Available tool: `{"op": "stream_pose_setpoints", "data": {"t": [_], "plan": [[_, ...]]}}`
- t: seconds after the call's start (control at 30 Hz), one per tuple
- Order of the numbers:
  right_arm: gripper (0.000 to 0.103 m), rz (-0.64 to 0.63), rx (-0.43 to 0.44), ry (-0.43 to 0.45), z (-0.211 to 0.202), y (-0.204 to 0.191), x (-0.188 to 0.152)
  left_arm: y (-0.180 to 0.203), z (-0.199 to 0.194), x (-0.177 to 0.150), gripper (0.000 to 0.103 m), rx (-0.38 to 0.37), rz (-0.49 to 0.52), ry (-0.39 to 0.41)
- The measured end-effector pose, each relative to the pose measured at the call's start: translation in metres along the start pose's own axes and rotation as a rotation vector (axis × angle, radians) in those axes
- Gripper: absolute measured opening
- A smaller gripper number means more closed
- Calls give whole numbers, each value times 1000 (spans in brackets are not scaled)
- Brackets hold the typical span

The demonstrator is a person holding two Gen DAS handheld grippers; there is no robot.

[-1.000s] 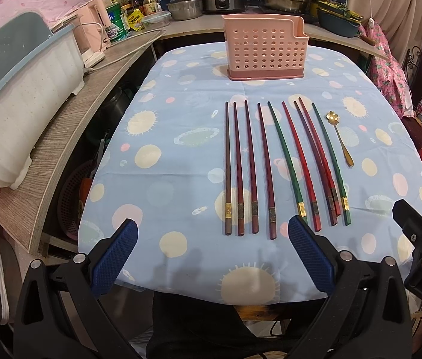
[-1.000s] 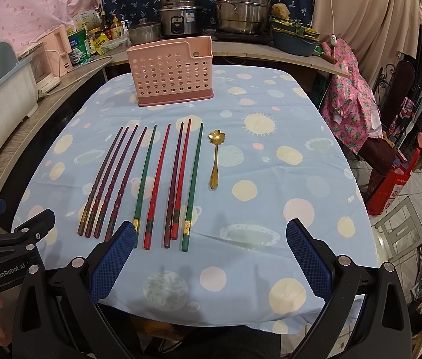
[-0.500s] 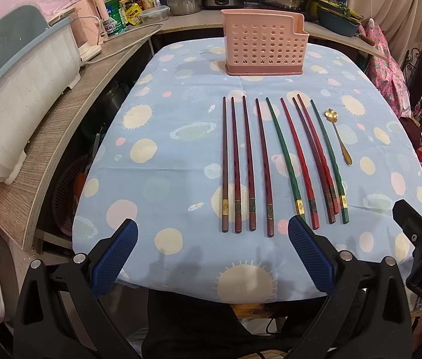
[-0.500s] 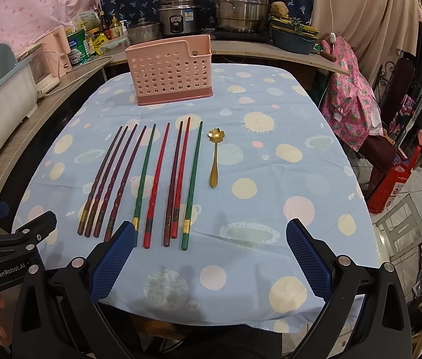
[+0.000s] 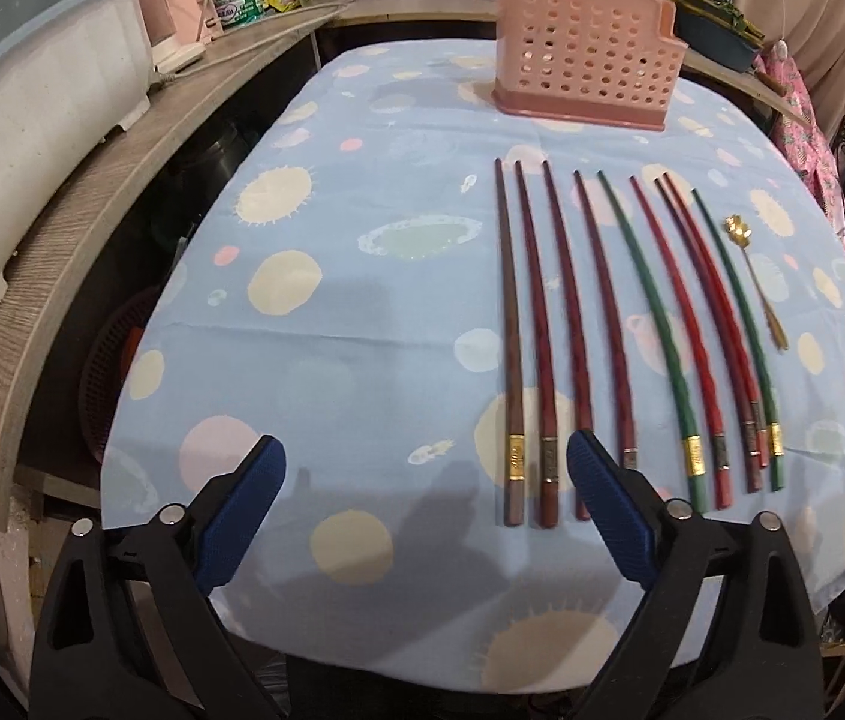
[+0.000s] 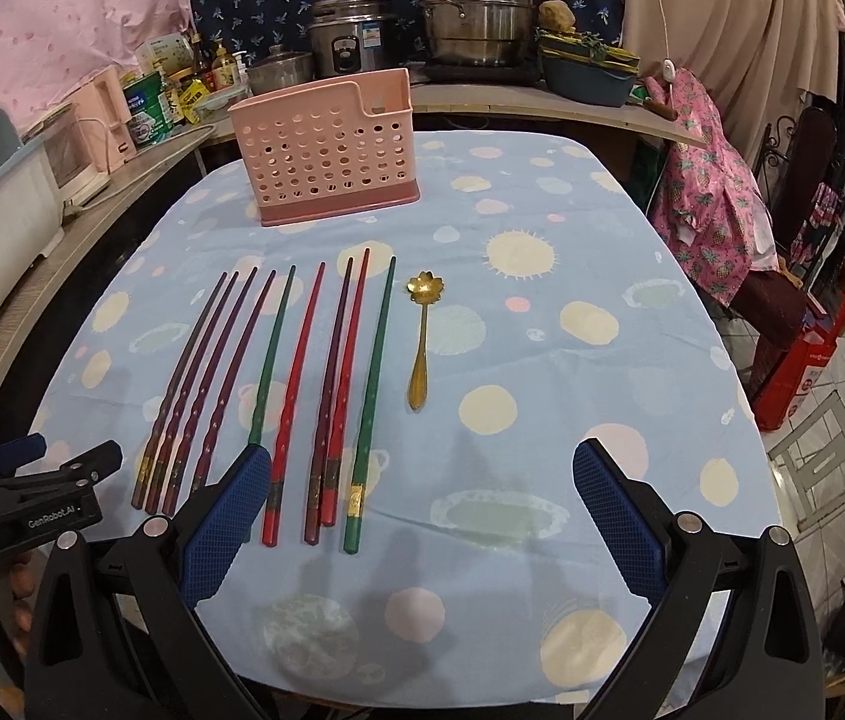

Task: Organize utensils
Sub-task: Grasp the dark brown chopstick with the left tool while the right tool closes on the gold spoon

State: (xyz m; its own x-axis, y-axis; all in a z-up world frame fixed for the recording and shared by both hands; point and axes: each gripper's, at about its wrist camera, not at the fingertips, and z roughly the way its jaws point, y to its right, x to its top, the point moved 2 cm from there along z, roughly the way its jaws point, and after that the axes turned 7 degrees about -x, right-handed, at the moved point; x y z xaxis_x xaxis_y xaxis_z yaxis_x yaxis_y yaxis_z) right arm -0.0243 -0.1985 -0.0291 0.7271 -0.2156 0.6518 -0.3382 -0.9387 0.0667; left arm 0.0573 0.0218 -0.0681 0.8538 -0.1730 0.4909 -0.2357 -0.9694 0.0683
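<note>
Several chopsticks (image 5: 632, 330), dark red, red and green, lie side by side on the blue spotted tablecloth (image 5: 362, 330); they also show in the right wrist view (image 6: 302, 384). A gold flower-bowl spoon (image 5: 761, 288) lies at their right end, also in the right wrist view (image 6: 420, 342). A pink perforated utensil holder (image 5: 584, 72) stands empty at the far side, also in the right wrist view (image 6: 326, 150). My left gripper (image 5: 425, 516) is open, low over the near edge, just left of the chopstick handles. My right gripper (image 6: 416, 525) is open near the right-hand chopstick handles.
A wooden counter (image 5: 92, 228) with a white-and-teal bin (image 5: 20, 120) runs along the left. Pots and a rice cooker (image 6: 356, 36) stand behind the table. A chair with pink cloth (image 6: 716, 192) is at the right. The left gripper shows at the right view's left edge (image 6: 20, 492).
Both grippers have moved forward and lower over the table's near edge. The left one has come closer to the dark red chopstick handles. Nothing on the table has moved.
</note>
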Motion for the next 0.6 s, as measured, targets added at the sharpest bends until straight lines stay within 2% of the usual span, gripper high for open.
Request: {"op": "stream_pose_setpoints", "data": {"t": [0.1, 0.3, 0.4, 0.6], "plan": [[96, -5, -2, -2, 9, 0, 4, -5, 11, -2, 83, -2, -18, -23], [96, 6, -5, -8, 24, 3, 9, -7, 17, -2, 81, -3, -16, -30], [91, 1, -6, -12, 30, 3, 12, -6, 22, -3, 77, -3, -9, -43], [82, 7, -1, -29, 48, 5, 17, -8, 27, -3, 78, -2, -15, -47]]}}
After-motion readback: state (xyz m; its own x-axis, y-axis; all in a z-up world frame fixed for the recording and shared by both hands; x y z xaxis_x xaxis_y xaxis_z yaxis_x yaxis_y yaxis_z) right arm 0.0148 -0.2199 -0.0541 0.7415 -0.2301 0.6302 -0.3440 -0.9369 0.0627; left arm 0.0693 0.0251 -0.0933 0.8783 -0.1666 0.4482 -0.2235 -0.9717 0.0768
